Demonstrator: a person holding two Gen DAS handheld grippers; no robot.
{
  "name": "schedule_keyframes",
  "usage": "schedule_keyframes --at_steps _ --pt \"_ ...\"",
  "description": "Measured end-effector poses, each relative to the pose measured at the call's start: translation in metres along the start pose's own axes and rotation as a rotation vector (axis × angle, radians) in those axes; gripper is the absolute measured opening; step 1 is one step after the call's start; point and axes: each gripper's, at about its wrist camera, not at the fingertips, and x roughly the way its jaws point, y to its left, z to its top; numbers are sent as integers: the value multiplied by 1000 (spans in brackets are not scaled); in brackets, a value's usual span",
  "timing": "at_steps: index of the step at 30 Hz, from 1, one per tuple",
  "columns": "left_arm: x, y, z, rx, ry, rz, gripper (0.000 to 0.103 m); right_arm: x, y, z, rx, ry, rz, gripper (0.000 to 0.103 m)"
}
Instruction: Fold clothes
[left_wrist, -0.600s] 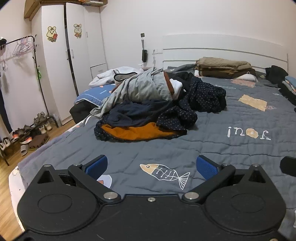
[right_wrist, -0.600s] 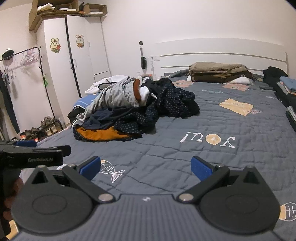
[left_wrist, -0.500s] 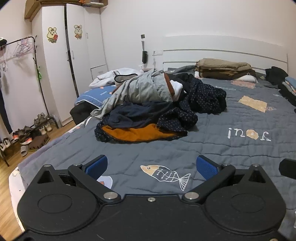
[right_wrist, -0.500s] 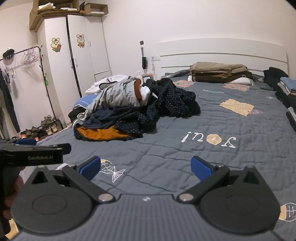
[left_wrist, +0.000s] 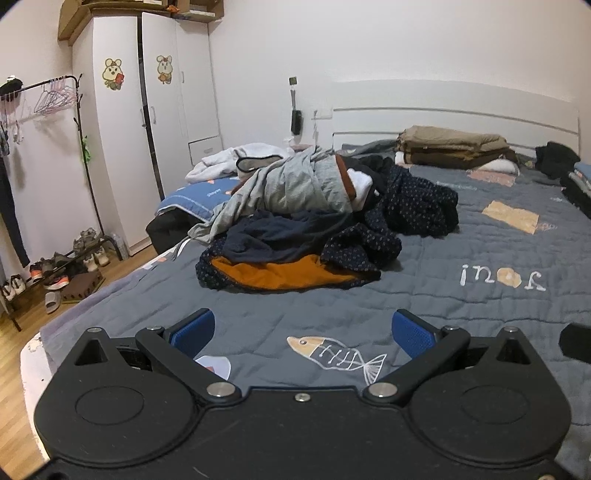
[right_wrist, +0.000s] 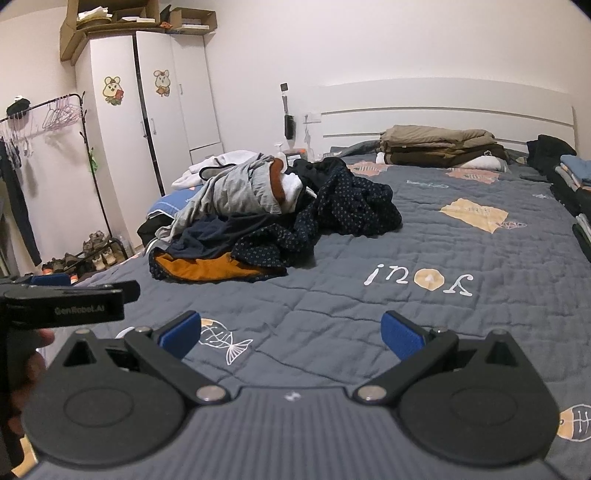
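Observation:
A heap of unfolded clothes lies on the grey quilted bed: a grey garment on top, dark dotted fabric, navy cloth and an orange lining at the front. The same clothes heap shows left of centre in the right wrist view. My left gripper hovers over the bed's near end, open and empty, well short of the heap. My right gripper is open and empty too, over the quilt. The left gripper's body, held by a hand, appears at the left edge of the right wrist view.
Folded brown bedding sits by the white headboard. Stacked folded clothes line the bed's right side. A white wardrobe, a clothes rack and a shoe shelf stand on the left by the wood floor.
Both wrist views have tilted up slightly and edged toward the heap. Both grippers stay open and empty.

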Motion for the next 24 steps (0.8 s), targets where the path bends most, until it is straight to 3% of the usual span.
schedule_keyframes --at_steps 24 --pt "-3 3 -3 -28 -19 13 103 -4 -1 1 22 -11 24 103"
